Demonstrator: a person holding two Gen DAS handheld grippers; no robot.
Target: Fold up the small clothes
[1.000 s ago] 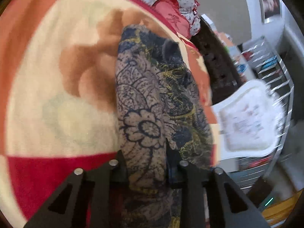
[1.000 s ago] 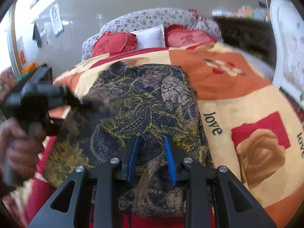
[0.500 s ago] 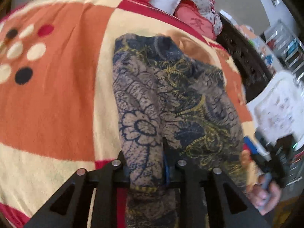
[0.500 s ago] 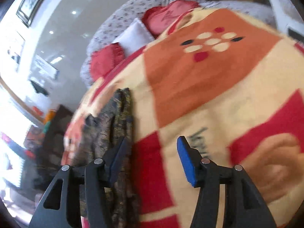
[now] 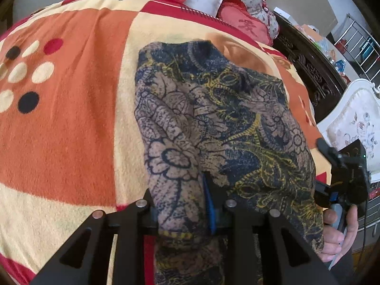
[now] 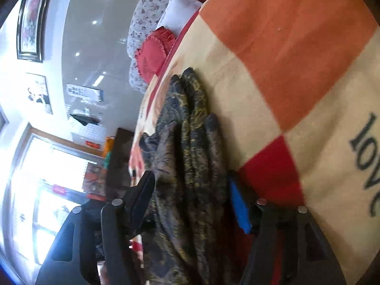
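- Blanket (image 5: 71, 118): orange, cream and red squares, dots at left of the left wrist view; fills most of both views. Word "love" printed at the right edge of the right wrist view (image 6: 365, 161).
- Garment (image 5: 225, 123): dark blue and grey floral knit with yellow pattern, partly folded, lying on the blanket. Centre of the left wrist view, running from upper middle down to the bottom edge. In the right wrist view (image 6: 190, 154) it shows as a bunched ridge at lower centre.
- Pillows (image 5: 247, 23): red, with a white one between, top of the left wrist view; floral cover behind.
- Dark carved furniture (image 5: 308, 71): upper right, left wrist view.
- White padded chair (image 5: 356, 123): right edge, left wrist view.
- Left gripper (image 5: 180, 204): bottom centre; jaws narrow and easing apart, a folded strip of the garment clamped between them.
- Right gripper (image 6: 190, 201): bottom of the right wrist view; jaws wide and opening, the garment's ridge between them, pads not pressing on it. Also seen at the right edge of the left wrist view (image 5: 337, 173).
- Hand (image 5: 337, 235): lower right, left wrist view, gripping the right gripper's handle.
- Framed picture (image 6: 30, 21): upper left, right wrist view.
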